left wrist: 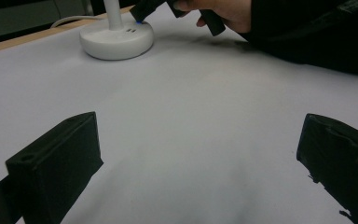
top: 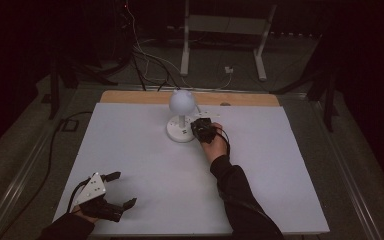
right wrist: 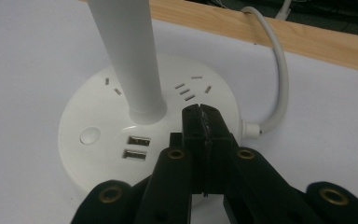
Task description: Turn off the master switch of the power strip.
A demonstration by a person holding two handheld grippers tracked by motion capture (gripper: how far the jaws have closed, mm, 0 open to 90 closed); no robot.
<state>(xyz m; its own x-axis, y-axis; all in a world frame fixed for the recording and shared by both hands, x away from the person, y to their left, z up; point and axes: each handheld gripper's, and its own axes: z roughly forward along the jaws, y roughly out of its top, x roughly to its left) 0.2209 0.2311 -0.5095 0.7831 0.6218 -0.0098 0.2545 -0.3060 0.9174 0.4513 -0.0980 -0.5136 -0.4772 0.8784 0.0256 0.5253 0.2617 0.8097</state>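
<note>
The right gripper, jaws pressed together and empty, rested on the white lamp base near the table's far edge; its round button looked unpressed. The left gripper lay apart, idle.

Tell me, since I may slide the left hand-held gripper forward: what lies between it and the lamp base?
Nothing: in the high view, bare white table stretches from the left hand-held gripper to the lamp base.

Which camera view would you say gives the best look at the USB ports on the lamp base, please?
The right gripper view: both USB ports face the camera on the lamp base. The left gripper view shows them small and dim; in the high view they are too small to tell.
</note>
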